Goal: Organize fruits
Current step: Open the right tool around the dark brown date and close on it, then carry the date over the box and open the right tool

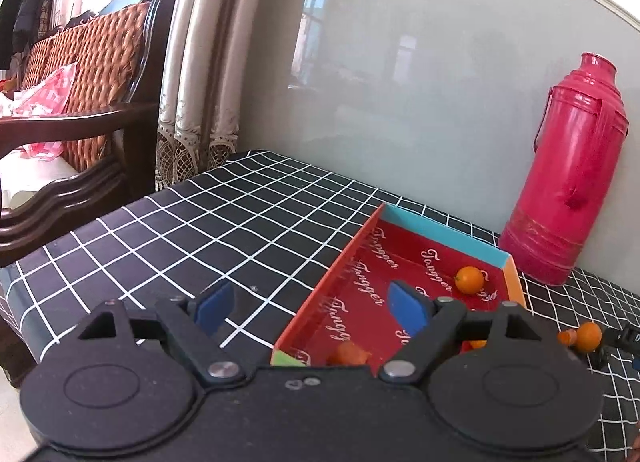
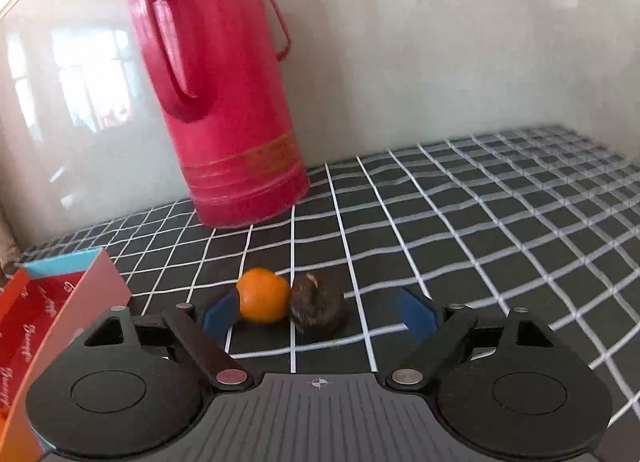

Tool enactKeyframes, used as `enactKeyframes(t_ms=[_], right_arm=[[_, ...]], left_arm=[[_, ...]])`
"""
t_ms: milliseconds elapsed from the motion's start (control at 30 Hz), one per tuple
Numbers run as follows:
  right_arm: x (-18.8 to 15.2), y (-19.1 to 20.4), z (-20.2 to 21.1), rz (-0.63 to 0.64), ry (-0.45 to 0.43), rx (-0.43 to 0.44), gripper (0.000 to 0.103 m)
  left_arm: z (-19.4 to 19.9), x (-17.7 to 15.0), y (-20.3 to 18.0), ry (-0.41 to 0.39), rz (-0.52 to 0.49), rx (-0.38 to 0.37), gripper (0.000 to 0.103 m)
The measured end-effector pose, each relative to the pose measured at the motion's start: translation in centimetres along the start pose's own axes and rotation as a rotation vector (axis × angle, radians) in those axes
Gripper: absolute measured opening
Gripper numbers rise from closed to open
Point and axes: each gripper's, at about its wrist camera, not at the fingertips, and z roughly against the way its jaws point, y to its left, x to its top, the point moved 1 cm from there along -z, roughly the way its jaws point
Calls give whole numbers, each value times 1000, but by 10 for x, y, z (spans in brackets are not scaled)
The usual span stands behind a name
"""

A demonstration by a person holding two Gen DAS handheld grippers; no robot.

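Two wrist views, checked cloth [image 2: 460, 222]. L gripper [image 1: 316, 310] jaws wide apart, nothing btwn them, over near wall of red box [image 1: 320, 310]; box holds orange [image 1: 470, 280]. R gripper [image 2: 320, 314] jaws wide apart, around tangerine [image 2: 263, 295] and dark brown fruit [image 2: 318, 304], which touch each other on cloth. Tangerine just beside L pad; contact unclear. Flask [image 2: 224, 102] behind, by wall.

The box [image 1: 448, 230] lies on the desk [image 1: 240, 222], left of the flask [image 1: 568, 174], which stands at the wall behind it. One orange [image 1: 470, 280] sits in the box near its far corner toward the flask. Before the flask, right of the box, another orange [image 2: 262, 294] lies on the desk touching a dark fruit [image 2: 318, 304] on its right.
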Motion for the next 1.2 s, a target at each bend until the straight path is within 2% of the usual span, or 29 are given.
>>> enactKeyframes(t_ms=[33, 100, 167, 333, 400, 500, 600, 667, 933, 1200], right_arm=[[0, -1, -1, -10, -1, -1, 85], [-1, -4, -4, -30, 6, -6, 78], [-1, -9, -11, -62, 37, 2, 61], [4, -13, -16, -103, 34, 11, 59], [6, -12, -20, -118, 42, 41, 59], [7, -16, -23, -168, 55, 92, 49], [4, -17, -19, -158, 52, 86, 47], [3, -17, -16, -154, 54, 90, 35], [1, -7, -14, -41, 55, 58, 35], [5, -6, -26, -35, 73, 36, 36]], left_arm=[[-1, 0, 0, 5, 3, -1, 78], [-2, -1, 0, 16, 4, -5, 78], [-2, -2, -1, 18, -1, -6, 78], [-3, -2, -2, 20, -3, -4, 79], [-4, -3, -2, 23, -3, -1, 79], [-5, -3, -3, 28, -3, 2, 80], [-7, -3, -3, 31, -10, 7, 80], [-8, -3, -3, 34, -6, 8, 80], [-7, -4, -6, 35, -10, 4, 80], [-8, -5, -7, 33, -18, 10, 80]])
